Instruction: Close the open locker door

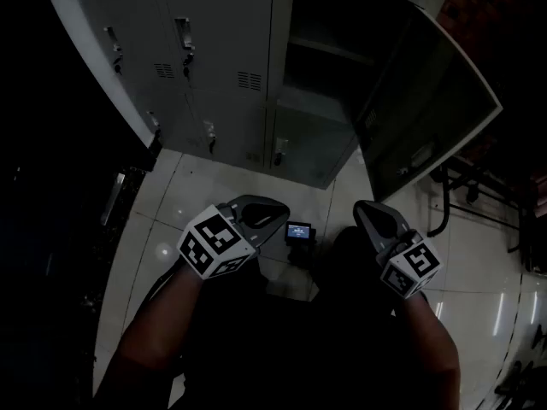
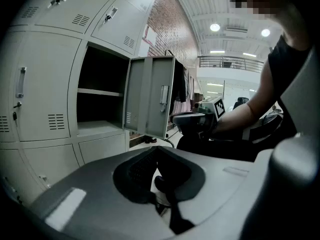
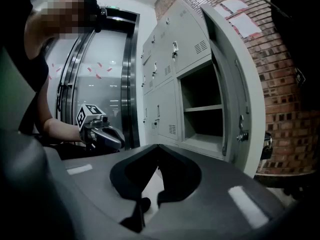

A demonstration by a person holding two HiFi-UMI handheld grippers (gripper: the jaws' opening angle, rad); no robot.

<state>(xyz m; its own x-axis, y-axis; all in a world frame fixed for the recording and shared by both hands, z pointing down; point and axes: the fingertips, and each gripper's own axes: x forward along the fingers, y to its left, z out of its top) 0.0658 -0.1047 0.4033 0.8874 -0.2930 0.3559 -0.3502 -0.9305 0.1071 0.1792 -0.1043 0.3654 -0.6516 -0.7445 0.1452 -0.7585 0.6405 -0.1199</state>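
Grey locker door (image 1: 432, 101) stands wide, free edge fwd-right of right tongs (image 1: 366, 208), tile floor (image 1: 201, 190) btw; left tongs (image 1: 275, 215) & right both pressed together, empty.

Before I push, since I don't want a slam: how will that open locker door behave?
The locker door looks like thin sheet metal, so probably stiff and fairly light. It stands wide open, hinged at one side, so it should swing rather than flex, and a hard shove may slam it. Its latch might need a final press.
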